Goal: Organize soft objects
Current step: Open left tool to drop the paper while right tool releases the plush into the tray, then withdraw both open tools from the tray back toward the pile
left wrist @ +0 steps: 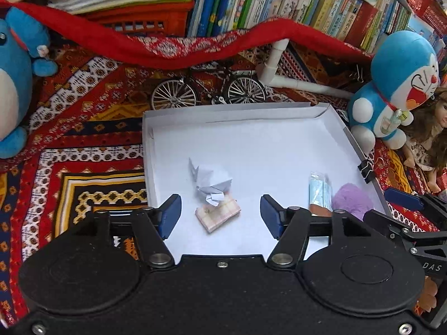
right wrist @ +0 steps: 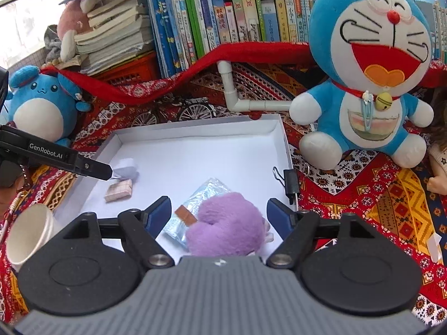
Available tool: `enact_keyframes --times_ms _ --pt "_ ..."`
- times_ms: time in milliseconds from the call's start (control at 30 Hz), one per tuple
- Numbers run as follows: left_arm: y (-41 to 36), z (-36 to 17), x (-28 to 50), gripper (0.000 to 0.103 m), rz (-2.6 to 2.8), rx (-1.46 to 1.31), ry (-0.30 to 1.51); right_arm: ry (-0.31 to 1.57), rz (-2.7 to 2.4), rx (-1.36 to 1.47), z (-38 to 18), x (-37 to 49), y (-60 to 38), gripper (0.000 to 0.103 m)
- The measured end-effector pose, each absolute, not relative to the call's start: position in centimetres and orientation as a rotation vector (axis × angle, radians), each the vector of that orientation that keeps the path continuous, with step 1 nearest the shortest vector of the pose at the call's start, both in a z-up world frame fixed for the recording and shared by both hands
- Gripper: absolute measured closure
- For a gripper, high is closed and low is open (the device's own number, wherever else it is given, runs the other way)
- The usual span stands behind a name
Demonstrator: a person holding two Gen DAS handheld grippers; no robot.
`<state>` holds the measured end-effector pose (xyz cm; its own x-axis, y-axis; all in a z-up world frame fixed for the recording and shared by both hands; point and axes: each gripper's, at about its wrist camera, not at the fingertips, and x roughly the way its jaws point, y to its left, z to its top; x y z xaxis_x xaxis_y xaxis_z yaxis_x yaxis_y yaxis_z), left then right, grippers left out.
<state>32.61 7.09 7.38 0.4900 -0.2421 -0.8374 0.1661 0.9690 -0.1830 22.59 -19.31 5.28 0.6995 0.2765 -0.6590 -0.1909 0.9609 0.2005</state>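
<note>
Nearest in the left wrist view, the left claw (left wrist: 220, 215) stands part open over the white tray (left wrist: 251, 150), nothing between its blue pads; just past its tips lie a small checked packet (left wrist: 218, 215) and, touching its far edge, a crumpled white paper wad (left wrist: 211, 180). Both rest free on the tray floor. In the right wrist view the right claw (right wrist: 218, 219) is spread wide, with a purple plush (right wrist: 226, 233) lying between its pads but not pinched; gaps show on both sides. Under the plush's left edge sits a clear packet of light blue cloth (right wrist: 195, 203) with a brown tab. A black binder clip (right wrist: 290, 184) grips the tray's right rim. So four small items appear already gathered in the tray, and both claws look done with them. Beyond the tray, on the patterned cloth that covers the worktop (left wrist: 83, 139), things remain outside: a model bicycle (left wrist: 208, 89) just behind the far rim, a round blue plush (right wrist: 44, 106) to the left, a large blue cat plush (right wrist: 368, 83) to the right with a doll (left wrist: 430, 128) beside it, and a paper cup (right wrist: 30, 234) near the left edge. Whether the big plush toys are meant for the tray I cannot tell; they look too bulky to fit. Books line the shelf (left wrist: 279, 2) at the back.
</note>
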Motion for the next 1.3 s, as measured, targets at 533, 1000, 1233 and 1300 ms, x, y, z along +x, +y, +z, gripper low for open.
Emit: enact_keyframes --times_ms 533,1000,1233,1300 --pt "8.7 11.6 24.9 0.032 -0.233 -0.14 0.854 0.594 0.317 0.052 8.7 16.6 -18.4 0.003" --pt "8.4 13.3 17.2 0.026 -0.29 -0.13 0.717 0.482 0.36 0.003 10.0 11.2 -17.9 0.0" --pt "8.3 13.0 13.9 0.023 -0.314 -0.128 0.665 0.452 0.368 -0.023 9.7 9.4 -17.4 0.0" --pt "8.2 12.9 13.0 0.022 -0.31 -0.118 0.646 0.441 0.373 -0.038 9.5 8.7 -17.2 0.0"
